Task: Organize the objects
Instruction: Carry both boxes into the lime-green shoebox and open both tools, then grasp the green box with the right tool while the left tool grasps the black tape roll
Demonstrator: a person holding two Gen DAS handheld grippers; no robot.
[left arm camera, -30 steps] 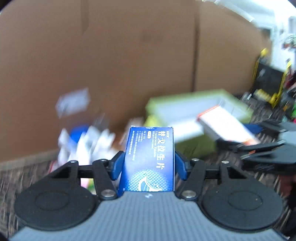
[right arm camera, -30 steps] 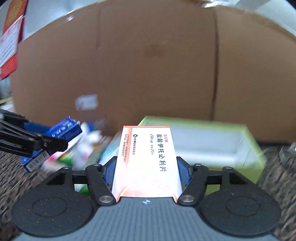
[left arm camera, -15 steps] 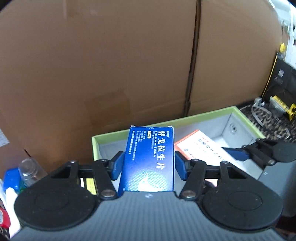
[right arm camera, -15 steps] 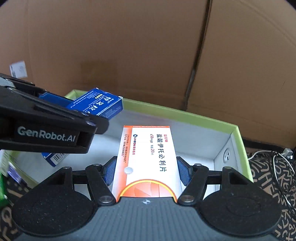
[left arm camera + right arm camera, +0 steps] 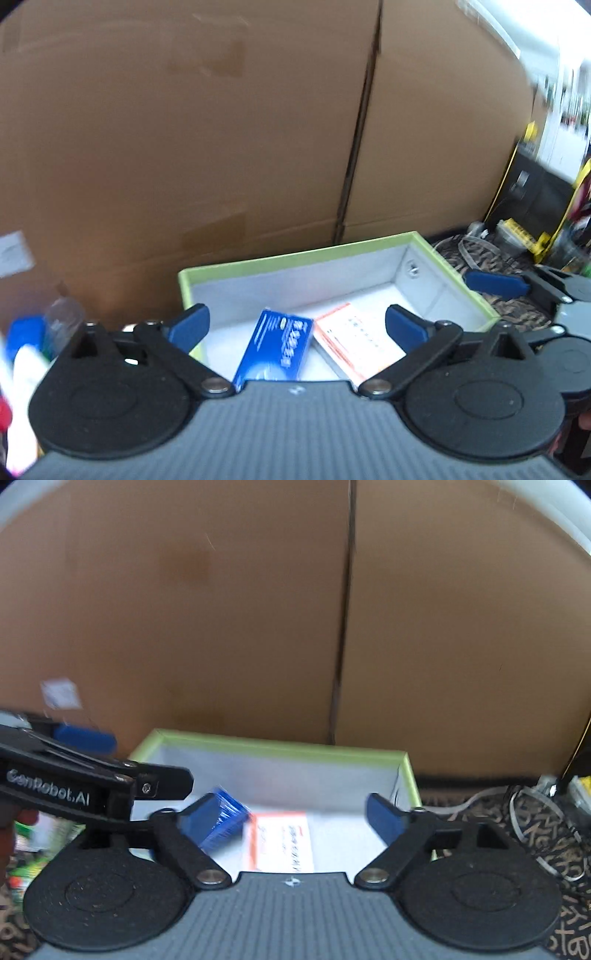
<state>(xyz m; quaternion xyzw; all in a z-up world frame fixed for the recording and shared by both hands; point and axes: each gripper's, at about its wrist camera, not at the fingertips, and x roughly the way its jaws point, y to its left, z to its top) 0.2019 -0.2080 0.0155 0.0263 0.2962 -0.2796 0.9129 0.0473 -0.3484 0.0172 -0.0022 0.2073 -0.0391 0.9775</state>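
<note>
Blue box (image 5: pixel 275 345) lengthwise toward camera

Left tool (image 5: pixel 295 325) opening, blue box (image 5: pixel 275 347), white box (image 5: pixel 356 341), green tray (image 5: pixel 295 260)

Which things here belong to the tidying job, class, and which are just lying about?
Part of the job:
- green-rimmed box
- blue carton, lying in the box
- white and orange carton, lying beside it
- left tongs and right tongs, both opening, nothing between them

Lying about:
- cardboard wall
- cable on the patterned cloth
- clear bottle
</note>
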